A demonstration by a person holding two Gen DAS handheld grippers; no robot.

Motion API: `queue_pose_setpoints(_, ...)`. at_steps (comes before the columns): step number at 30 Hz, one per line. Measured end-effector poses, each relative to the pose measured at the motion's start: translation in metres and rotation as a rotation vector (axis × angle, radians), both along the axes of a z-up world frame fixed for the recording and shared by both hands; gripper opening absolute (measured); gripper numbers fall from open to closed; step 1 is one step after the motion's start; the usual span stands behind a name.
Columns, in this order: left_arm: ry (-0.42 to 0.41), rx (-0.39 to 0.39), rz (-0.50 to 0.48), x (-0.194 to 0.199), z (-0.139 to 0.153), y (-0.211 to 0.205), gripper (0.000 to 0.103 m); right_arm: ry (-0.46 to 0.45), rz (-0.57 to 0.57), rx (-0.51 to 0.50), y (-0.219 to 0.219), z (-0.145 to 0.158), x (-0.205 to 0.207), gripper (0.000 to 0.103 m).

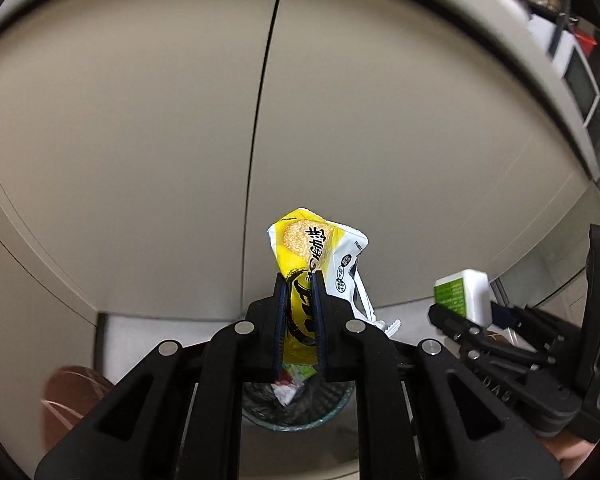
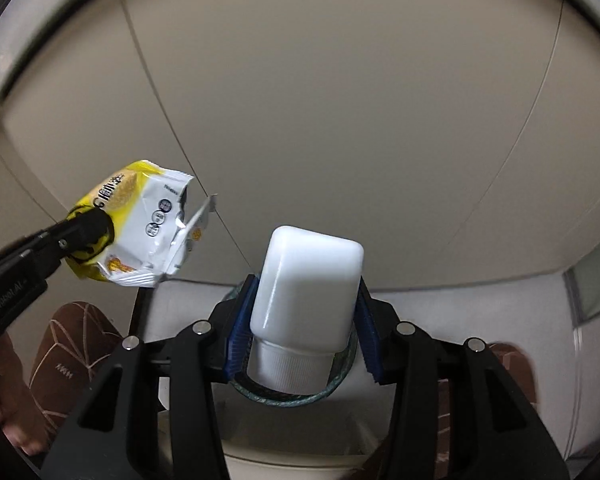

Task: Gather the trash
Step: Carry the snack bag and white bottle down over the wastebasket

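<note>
My left gripper (image 1: 300, 278) is shut on a crumpled yellow and white snack wrapper (image 1: 312, 248), which sticks up past the fingertips. Straight below it a round trash bin (image 1: 300, 420) with a dark liner holds some crumpled trash. In the right wrist view my right gripper (image 2: 306, 282) is shut on a white plastic bottle (image 2: 308, 280), cap end toward the camera, above the bin's greenish rim (image 2: 284, 399). The left gripper (image 2: 96, 224) and the wrapper (image 2: 148, 216) show at the left there. The right gripper (image 1: 468, 314) and the bottle (image 1: 466, 296), green-labelled, show at the right of the left wrist view.
Beige cabinet doors (image 1: 160, 140) with a dark vertical seam fill the background behind the bin. Brown patterned slippers (image 2: 68, 344) stand on the pale floor (image 2: 460, 312) on both sides. A shelf with boxes and cables (image 1: 572, 60) sits at the upper right.
</note>
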State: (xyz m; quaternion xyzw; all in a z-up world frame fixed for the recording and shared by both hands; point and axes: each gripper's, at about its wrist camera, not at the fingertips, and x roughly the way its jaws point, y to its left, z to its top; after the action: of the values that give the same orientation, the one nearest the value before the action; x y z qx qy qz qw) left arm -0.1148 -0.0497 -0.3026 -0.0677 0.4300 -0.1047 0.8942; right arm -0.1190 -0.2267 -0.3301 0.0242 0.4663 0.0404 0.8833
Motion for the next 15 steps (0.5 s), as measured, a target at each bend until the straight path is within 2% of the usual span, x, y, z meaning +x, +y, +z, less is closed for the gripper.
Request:
queue_pose_setpoints(2, 0.052, -0.009, 0.002, 0.011, -0.026, -0.004, 0.011, 0.024, -0.007, -0.007, 0.002, -0.019, 0.008, 0.044)
queue_pose_setpoints(6, 0.1, 0.03, -0.012, 0.027, -0.072, -0.012, 0.012, 0.075, -0.013, -0.035, 0.002, -0.06, 0.024, 0.044)
queue_pose_setpoints(9, 0.164, 0.024, -0.019, 0.033, -0.108, -0.012, 0.012, 0.128, -0.029, -0.007, -0.005, -0.089, 0.031, 0.044)
queue_pose_setpoints(15, 0.268, 0.041, -0.033, 0.048, -0.158, -0.015, 0.011, 0.19, -0.033, -0.015, -0.01, -0.124, 0.049, 0.044)
